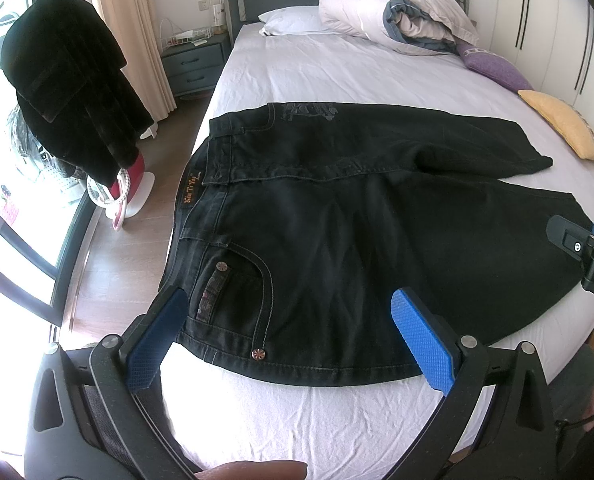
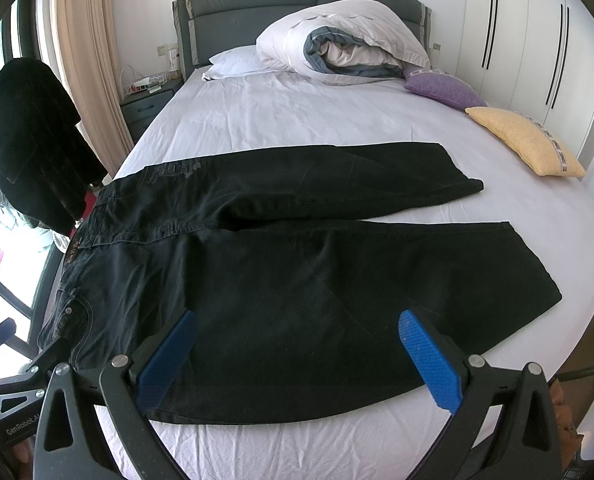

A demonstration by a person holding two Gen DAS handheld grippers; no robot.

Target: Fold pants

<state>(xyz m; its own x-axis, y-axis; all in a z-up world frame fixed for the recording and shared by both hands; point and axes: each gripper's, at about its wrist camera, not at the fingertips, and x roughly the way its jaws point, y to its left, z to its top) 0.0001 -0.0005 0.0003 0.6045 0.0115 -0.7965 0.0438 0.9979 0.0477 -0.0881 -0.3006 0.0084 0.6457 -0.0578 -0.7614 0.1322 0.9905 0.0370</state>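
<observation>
Black jeans lie flat across the white bed, waistband to the left, both legs spread to the right. My left gripper is open and empty, held just above the near hip pocket and near leg edge. My right gripper is open and empty, held above the near leg's thigh. The right gripper's tip also shows in the left wrist view at the right edge. The left gripper shows in the right wrist view at the lower left.
A rolled duvet, a white pillow, a purple cushion and a yellow cushion lie at the bed's head and right side. A dark coat hangs on a stand left of the bed. A nightstand stands by the headboard.
</observation>
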